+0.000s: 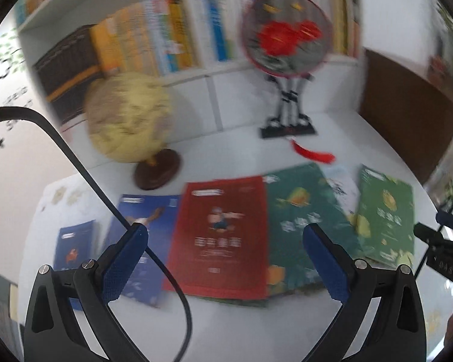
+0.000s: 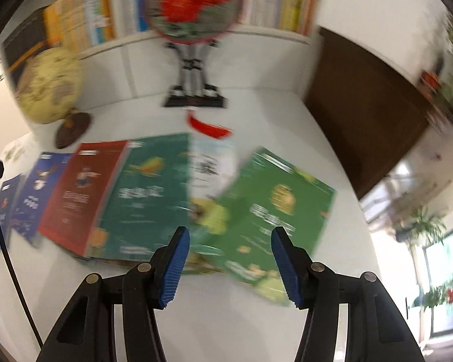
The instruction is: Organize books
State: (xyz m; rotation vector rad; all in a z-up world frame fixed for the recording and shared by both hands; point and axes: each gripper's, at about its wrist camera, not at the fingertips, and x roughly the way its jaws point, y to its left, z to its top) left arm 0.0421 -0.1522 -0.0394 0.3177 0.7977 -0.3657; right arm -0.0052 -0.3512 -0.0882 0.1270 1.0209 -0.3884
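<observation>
Several books lie fanned out on the white table: a small blue book, a larger blue book, a red book, a dark green book, a white book and a light green book. My left gripper is open and empty, above the near edge of the red book. My right gripper is open and empty, above the light green book. The red book and dark green book lie to its left. Both views are blurred.
A yellow globe on a brown base stands behind the books at left. A round red-flowered fan ornament on a black stand, with a red tassel, stands at the back. A shelf of upright books lines the rear. A brown panel lies right.
</observation>
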